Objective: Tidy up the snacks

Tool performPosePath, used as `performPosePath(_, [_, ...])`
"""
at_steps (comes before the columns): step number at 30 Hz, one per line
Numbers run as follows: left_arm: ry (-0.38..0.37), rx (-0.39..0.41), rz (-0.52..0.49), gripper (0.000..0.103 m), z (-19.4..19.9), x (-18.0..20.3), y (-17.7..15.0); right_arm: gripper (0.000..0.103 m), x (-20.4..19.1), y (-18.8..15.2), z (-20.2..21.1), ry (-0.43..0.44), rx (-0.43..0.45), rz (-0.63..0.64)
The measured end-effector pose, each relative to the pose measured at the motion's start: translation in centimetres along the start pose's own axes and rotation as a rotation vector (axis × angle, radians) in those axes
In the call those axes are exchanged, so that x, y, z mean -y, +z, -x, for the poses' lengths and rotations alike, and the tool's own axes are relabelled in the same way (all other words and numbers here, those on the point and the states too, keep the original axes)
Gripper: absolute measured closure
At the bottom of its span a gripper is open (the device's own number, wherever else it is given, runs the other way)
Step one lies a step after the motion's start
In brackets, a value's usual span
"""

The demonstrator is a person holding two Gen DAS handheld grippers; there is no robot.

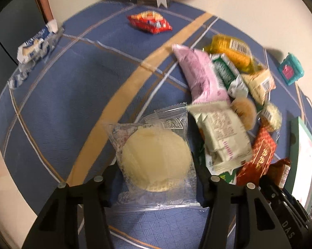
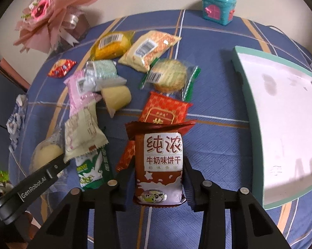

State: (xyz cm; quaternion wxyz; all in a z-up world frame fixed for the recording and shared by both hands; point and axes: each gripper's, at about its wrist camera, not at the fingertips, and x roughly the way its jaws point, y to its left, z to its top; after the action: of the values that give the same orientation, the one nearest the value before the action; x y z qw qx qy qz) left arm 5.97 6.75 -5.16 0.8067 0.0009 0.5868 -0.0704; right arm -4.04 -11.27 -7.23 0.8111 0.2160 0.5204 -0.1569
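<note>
on the blue plaid tablecloth (image 2: 214, 112), crinkly foil and clear film snack packets are lying in a loose heap. the right gripper (image 2: 159, 178) is clamping a brown-and-white milk biscuit packet (image 2: 159, 166) by its two long sides, the fingers narrow and pressing the glossy wrapper; the packet is standing with its long axis running away from the camera, crimped top edge farthest. behind it a red square packet (image 2: 166, 110) is lying flat, and beyond that a round cookie in clear film (image 2: 169, 75). to the right a shallow rectangular box lid (image 2: 242, 62), mint-edged with a white inside, is sitting empty of snacks. the left gripper (image 1: 159, 178) is holding a round pale wafer in a clear wrapper (image 1: 156, 157), fingers part closed against the packet's side edges, its sealed end with the square code pointing away. a pink pillow packet (image 1: 199, 74) is resting on the heap beside it.
</note>
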Motion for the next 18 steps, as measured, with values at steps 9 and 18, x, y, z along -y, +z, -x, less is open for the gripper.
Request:
performPosePath(9, [-0.026,0.135,-0.019,0.046,4.4,1.8,0.0,0.061,1.3,1.0,3.6,0.021,0.078,-0.07])
performPosePath(18, [-0.094,0.156,-0.156,0.046,5.3,7.1,-1.4,0.061,5.1,2.2,5.8,-0.067,0.129,-0.178])
